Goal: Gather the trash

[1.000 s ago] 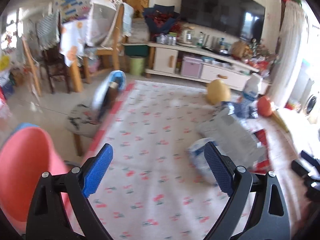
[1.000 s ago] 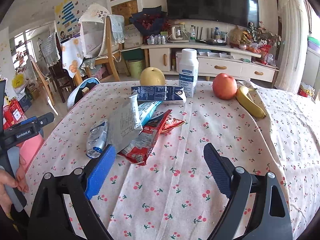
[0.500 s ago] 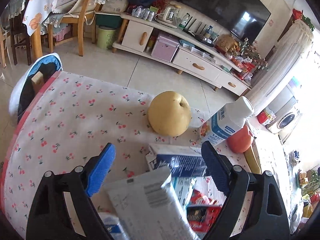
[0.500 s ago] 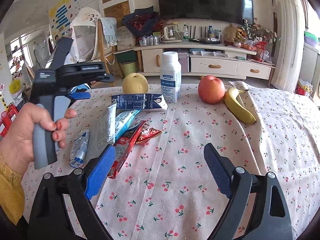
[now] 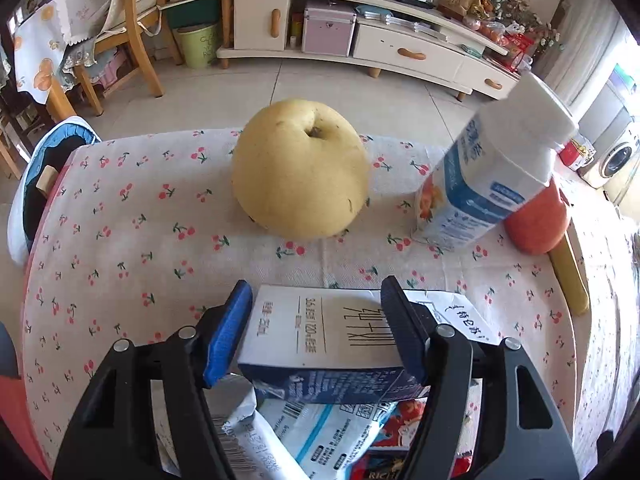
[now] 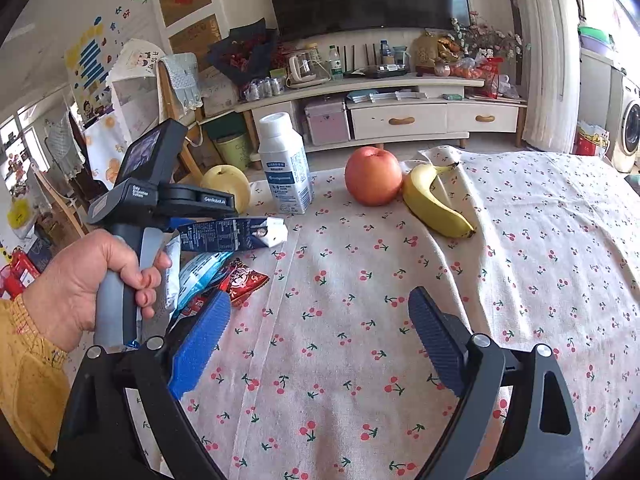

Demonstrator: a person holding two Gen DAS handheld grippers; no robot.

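Left wrist view: the left gripper (image 5: pixel 316 328) has just been closing around the milk carton (image 5: pixel 320 338) lying atop the wrappers (image 5: pixel 320 432); contact is unclear.

Right wrist view: the right gripper (image 6: pixel 316 338) hangs spread and empty over the table (image 6: pixel 520 260); no trash looks collected yet

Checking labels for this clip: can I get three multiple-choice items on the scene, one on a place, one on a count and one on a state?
1. In the right wrist view, the banana lies on which side of the apple?
A right
B left
C in front

2. Pieces of fruit on the tablecloth:
A two
B three
C four

3. The right claw is:
A open, empty
B shut, empty
C shut on the banana

Key:
1 A: the banana curves away from the apple's right flank.
2 B: pear, apple, banana.
3 A: only cloth shows between its spread fingers.
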